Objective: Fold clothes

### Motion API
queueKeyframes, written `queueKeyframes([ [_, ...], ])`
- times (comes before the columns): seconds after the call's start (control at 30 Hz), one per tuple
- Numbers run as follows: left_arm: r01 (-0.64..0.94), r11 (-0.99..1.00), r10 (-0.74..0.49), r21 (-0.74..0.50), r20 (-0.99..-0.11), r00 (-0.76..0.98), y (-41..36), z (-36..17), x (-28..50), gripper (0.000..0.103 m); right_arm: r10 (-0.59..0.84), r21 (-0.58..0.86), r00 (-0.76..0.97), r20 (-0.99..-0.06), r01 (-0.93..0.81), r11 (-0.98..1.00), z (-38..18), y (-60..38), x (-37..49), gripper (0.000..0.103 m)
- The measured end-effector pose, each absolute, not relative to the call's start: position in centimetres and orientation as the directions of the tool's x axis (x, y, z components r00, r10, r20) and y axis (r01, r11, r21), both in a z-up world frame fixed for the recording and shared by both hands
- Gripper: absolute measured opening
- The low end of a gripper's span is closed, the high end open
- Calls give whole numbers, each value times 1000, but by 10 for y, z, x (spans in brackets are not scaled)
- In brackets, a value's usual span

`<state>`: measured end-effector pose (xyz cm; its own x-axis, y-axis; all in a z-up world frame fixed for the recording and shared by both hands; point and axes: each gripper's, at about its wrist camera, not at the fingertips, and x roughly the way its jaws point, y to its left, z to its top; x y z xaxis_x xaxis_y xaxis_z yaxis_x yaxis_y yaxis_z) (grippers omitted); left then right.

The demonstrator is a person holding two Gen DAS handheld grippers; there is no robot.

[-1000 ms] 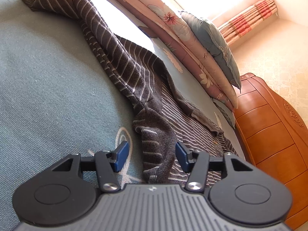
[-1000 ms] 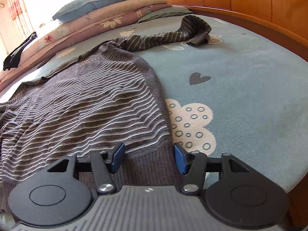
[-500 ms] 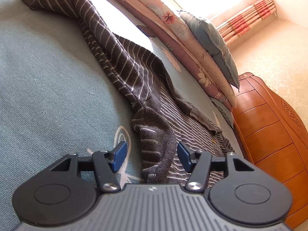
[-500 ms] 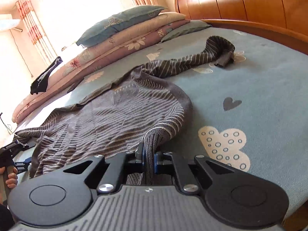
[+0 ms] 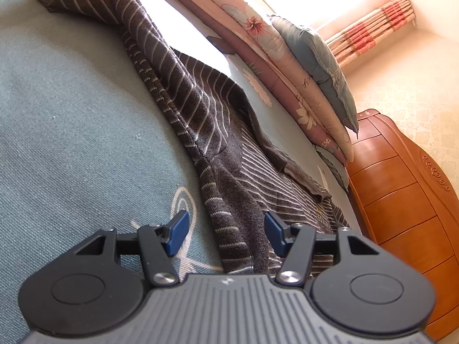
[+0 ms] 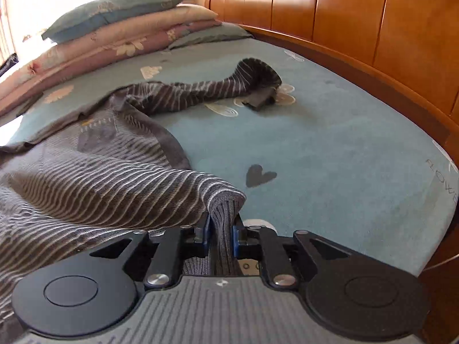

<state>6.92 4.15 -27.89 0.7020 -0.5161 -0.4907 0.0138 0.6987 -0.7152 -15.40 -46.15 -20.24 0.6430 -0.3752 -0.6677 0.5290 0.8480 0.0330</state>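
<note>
A dark grey sweater with thin white stripes point(image 5: 200, 109) lies spread on the teal bed sheet point(image 5: 71, 132). My left gripper point(image 5: 226, 230) is open, its blue pads on either side of the sweater's ribbed hem corner, not closed on it. My right gripper point(image 6: 220, 230) is shut on the other ribbed hem corner of the sweater point(image 6: 100, 189) and holds it lifted off the sheet point(image 6: 330, 149). One sleeve point(image 6: 200, 94) stretches toward the headboard side.
Stacked pillows and folded quilts point(image 5: 301, 66) lie along the far side of the bed, also in the right wrist view point(image 6: 114, 28). A wooden headboard point(image 6: 358, 20) borders the bed at right, also seen in the left wrist view point(image 5: 401, 200).
My right gripper closed on the hem corner and raised it, folding the sweater edge up. My left gripper edged forward around the other hem corner and stayed open.
</note>
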Motion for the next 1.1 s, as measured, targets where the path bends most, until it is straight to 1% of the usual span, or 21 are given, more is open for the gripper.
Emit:
queueKeyframes([
  [0.03, 14, 700, -516, -714, -492, 701, 42, -279, 69, 58, -401, -5, 612, -681, 543, 839, -211, -460, -151, 24],
  [0.07, 13, 700, -517, -714, -493, 700, 42, -278, 69, 58, -425, -42, 584, -692, 555, 831, -219, -457, -148, 24],
  [0.1, 14, 700, -517, -714, -493, 700, 42, -278, 69, 58, -432, -56, 598, -675, 543, 838, -216, -449, -149, 24],
  [0.17, 12, 705, -513, -709, -498, 699, 43, -276, 68, 58, -381, -50, 655, -653, 464, 884, -207, -430, -148, 24],
  [0.3, 15, 725, -492, -688, -503, 711, 46, -271, 66, 59, -113, -23, 773, -624, 127, 992, -182, -362, -143, 37],
  [0.37, 13, 733, -480, -680, -504, 718, 47, -269, 65, 61, 44, -27, 782, -621, -78, 997, -174, -319, -139, 37],
  [0.47, 7, 733, -477, -680, -507, 718, 51, -270, 65, 62, 244, -10, 699, -672, -338, 941, -179, -252, -134, 37],
  [0.53, 8, 735, -476, -678, -507, 718, 53, -269, 65, 62, 332, -4, 620, -711, -476, 880, -189, -205, -135, 37],
  [0.6, 10, 742, -468, -671, -507, 724, 55, -267, 63, 62, 380, -31, 558, -738, -591, 806, -198, -167, -142, 37],
  [0.67, 12, 748, -461, -664, -507, 728, 58, -265, 62, 62, 388, -58, 516, -764, -653, 755, -207, -141, -148, 37],
  [0.7, 12, 748, -461, -663, -506, 729, 59, -265, 61, 63, 369, -82, 507, -779, -666, 742, -213, -132, -150, 37],
  [0.77, 12, 745, -464, -667, -504, 728, 61, -265, 61, 63, 307, -143, 523, -795, -653, 744, -222, -123, -149, 37],
  [0.87, 11, 740, -468, -672, -504, 726, 64, -265, 60, 63, 250, -176, 509, -823, -648, 741, -235, -121, -149, 37],
  [0.9, 10, 740, -467, -673, -504, 726, 64, -265, 60, 63, 249, -197, 527, -813, -650, 734, -238, -120, -151, 38],
  [0.97, 9, 738, -468, -675, -502, 727, 65, -265, 59, 63, 232, -229, 538, -810, -654, 721, -239, -119, -154, 38],
  [1.0, 10, 737, -469, -675, -502, 727, 65, -264, 59, 63, 215, -242, 542, -812, -648, 722, -240, -119, -154, 20],
  [1.03, 13, 737, -471, -675, -501, 726, 66, -264, 59, 63, 199, -254, 545, -814, -642, 724, -240, -120, -154, 14],
  [1.1, 15, 739, -472, -673, -502, 725, 66, -263, 58, 64, 209, -228, 540, -815, -631, 741, -236, -124, -152, 12],
])
